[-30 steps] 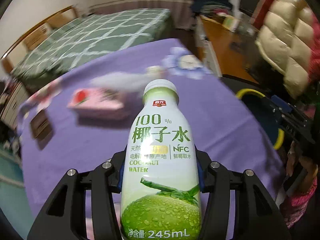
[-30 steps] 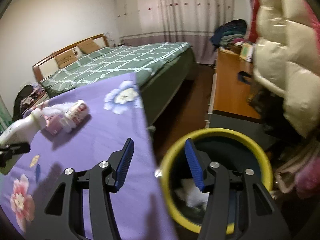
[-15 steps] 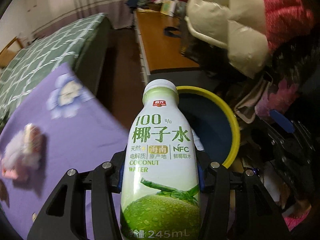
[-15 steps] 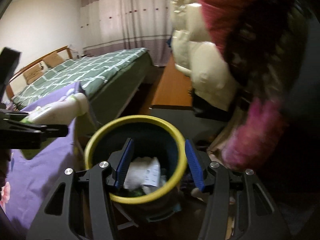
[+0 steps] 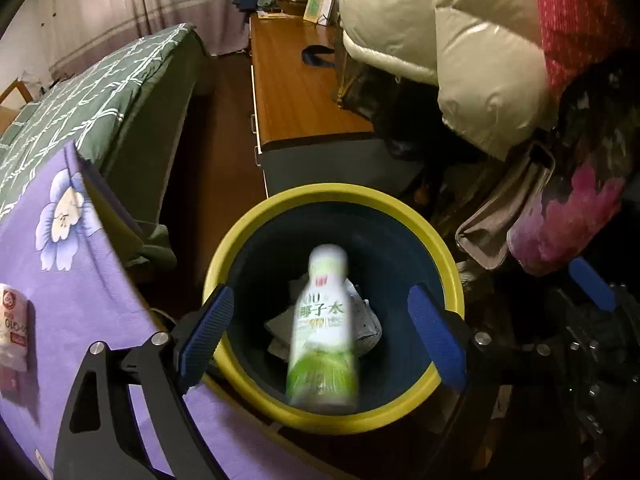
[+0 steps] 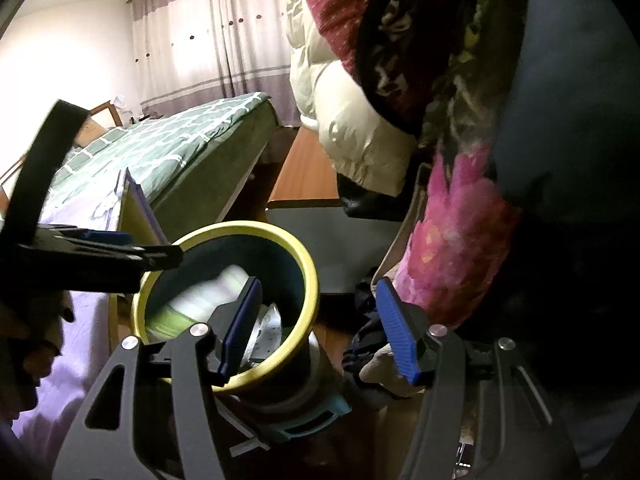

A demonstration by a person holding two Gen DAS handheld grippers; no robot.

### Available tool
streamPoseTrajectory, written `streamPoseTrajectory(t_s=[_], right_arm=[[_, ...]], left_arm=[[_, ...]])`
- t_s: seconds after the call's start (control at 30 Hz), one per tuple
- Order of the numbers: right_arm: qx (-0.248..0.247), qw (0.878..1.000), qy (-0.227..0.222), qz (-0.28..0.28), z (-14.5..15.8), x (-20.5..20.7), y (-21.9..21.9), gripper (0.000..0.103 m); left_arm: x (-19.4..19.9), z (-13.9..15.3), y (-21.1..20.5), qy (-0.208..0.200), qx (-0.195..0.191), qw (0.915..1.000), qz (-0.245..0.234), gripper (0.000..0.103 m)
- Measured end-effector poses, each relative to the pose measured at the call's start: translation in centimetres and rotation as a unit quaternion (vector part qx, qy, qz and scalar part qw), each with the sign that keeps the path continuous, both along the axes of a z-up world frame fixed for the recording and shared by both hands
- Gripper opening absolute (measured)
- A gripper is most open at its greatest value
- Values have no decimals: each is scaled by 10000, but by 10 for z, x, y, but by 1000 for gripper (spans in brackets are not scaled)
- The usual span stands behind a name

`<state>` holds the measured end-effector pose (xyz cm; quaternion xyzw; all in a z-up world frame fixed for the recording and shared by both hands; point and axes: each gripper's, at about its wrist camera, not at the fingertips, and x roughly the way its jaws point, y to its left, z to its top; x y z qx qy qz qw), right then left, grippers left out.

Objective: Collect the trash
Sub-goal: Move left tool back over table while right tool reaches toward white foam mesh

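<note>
The bottle (image 5: 322, 332) is being dropped into the bin (image 5: 448, 258) from the left tongs (image 5: 320, 328), whose jaws have just been opening and are now parted. The right tongs (image 6: 316, 326) are being held apart, empty. The bin could be tipped if its rim is being struck; a carton (image 5: 12, 328) is being left on the surface (image 5: 80, 300).

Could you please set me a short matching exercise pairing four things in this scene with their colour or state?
Things:
1. coconut water bottle
2. trash bin rim
3. left gripper
4. tablecloth

States:
A. purple with flowers
B. yellow
C. blurred, dropping into the bin
D. jaws wide, having just opened, bottle free between them

Pairs: 1-C, 2-B, 3-D, 4-A
</note>
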<state>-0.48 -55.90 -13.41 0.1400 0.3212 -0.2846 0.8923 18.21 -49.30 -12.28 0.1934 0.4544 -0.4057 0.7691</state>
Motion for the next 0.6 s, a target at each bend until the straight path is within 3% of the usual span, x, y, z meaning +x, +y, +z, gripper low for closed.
streamPoseTrajectory(t_s=[0.2, 0.33, 0.5, 0.6], right_arm=[[192, 9993, 13, 324, -5, 20, 16, 57], [276, 9973, -4, 684, -3, 44, 35, 57], [287, 9919, -37, 1236, 5, 84, 74, 57], [281, 9856, -42, 1666, 11, 112, 105, 57]], left_arm=[[8, 17, 69, -86, -378, 9984, 421, 90], [20, 26, 144, -171, -567, 9935, 969, 90], [35, 37, 248, -498, -677, 9791, 1854, 92], [45, 37, 312, -697, -637, 9657, 2420, 93]])
